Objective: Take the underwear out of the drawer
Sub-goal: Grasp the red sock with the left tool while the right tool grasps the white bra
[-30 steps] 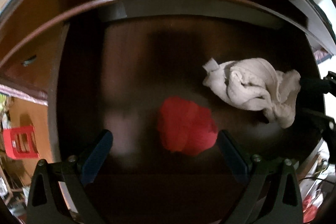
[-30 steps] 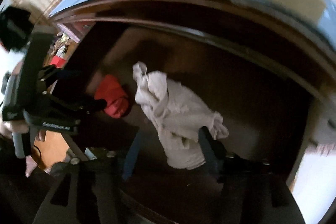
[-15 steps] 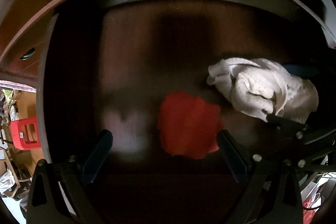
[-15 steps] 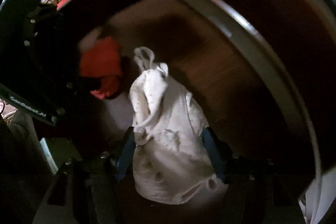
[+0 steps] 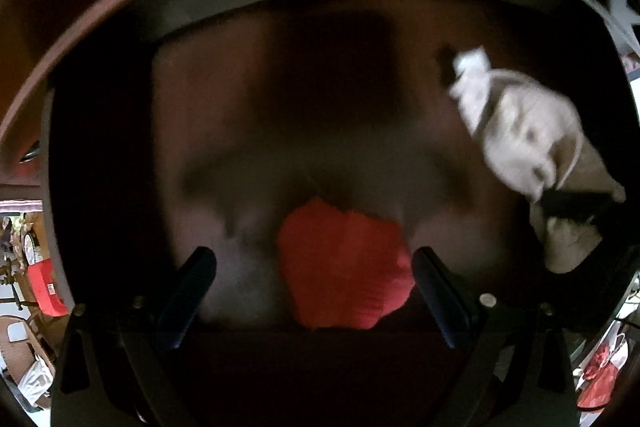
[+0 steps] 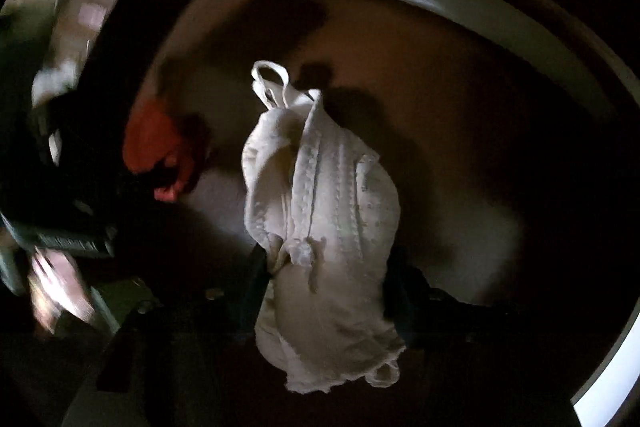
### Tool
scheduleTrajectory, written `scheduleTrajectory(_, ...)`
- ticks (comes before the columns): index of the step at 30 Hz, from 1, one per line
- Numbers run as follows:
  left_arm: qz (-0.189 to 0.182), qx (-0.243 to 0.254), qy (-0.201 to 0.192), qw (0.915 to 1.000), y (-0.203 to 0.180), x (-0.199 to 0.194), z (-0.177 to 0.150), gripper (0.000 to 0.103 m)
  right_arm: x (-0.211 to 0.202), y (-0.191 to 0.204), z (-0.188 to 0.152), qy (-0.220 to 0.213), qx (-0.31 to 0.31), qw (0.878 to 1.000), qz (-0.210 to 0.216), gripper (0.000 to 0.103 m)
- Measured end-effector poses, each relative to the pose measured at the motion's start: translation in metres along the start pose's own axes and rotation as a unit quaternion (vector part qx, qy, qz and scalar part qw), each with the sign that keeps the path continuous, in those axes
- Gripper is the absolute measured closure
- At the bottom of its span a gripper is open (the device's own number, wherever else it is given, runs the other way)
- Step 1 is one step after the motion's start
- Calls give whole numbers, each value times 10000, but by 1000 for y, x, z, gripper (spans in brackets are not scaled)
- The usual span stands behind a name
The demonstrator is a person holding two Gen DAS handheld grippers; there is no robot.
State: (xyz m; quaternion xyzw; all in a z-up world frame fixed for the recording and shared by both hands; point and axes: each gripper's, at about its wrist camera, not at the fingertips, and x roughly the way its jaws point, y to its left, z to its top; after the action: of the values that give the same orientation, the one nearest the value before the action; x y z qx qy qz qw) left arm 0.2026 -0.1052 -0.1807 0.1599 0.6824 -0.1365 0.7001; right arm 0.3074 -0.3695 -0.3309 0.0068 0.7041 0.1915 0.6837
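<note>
Drawer (image 5: 120, 155): dark brown wood, seen from above in both wrist views, pale inner wall curving along the far side, floor dim and blurred
Red underwear (image 5: 346, 269): crumpled on the drawer floor, between the fingers of the left tongs, nearer the right-hand one and touching or just beside its tip; too blurred to tell which
Red underwear, right wrist view (image 6: 158, 143): to the left of the white garment, apart from it, partly hidden behind the dark body of the left tongs
White underwear (image 6: 324, 227): pale, textured fabric with a thin strap loop at its far end, bunched lengthwise between the fingers of the right tongs and spilling past them toward the camera
White underwear, left wrist view (image 5: 524, 143): far to the right of the left tongs, well apart from the red piece, with a dark finger of the right tongs crossing its lower part
Left tongs (image 5: 314, 265): blue-padded fingers spread wide apart, nothing pinched, low over the drawer floor with the red piece in the gap
Right tongs (image 6: 322, 279): dark fingers pressed against both sides of the white fabric, clamped on it
Hand (image 6: 52, 287): blurred, at the lower left of the right wrist view, on the handle of the left tongs
Red stool (image 5: 44, 285): outside the drawer, at the left edge of the left wrist view, beyond the drawer's side wall
</note>
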Motion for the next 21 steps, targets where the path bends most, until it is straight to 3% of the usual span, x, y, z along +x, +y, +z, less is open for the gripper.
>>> scheduleTrajectory(4, -119, 15, 130, 9998, 4, 6, 5, 5, -6, -26, -13, -374, 1047, 9921, 575, 48)
scheduleTrajectory(7, -342, 61, 244, 9991, 10, 17, 8, 22, 0, -33, -15, -555, 1295, 9878, 664, 48)
scheduleTrajectory(10, -139, 313, 89, 9994, 2, 15, 9, 32, 3, -20, -20, -629, 1350, 9867, 648, 48)
scheduleTrajectory(14, -155, 514, -192, 9984, -4, 9, 9, 44, 9, -24, -28, -746, 1509, 9837, 633, 47)
scheduleTrajectory(17, -440, 388, -403, 9975, 2, 3, 9, 54, 7, -9, -42, -915, 1585, 9814, 578, 48)
scheduleTrajectory(18, -484, 337, -456, 9972, -7, 1, -8, 57, 8, -7, -43, -960, 1602, 9808, 553, 48)
scheduleTrajectory(21, -666, 246, -849, 9939, -11, -8, -20, 59, -28, 4, -50, -1116, 1659, 9788, 446, 48)
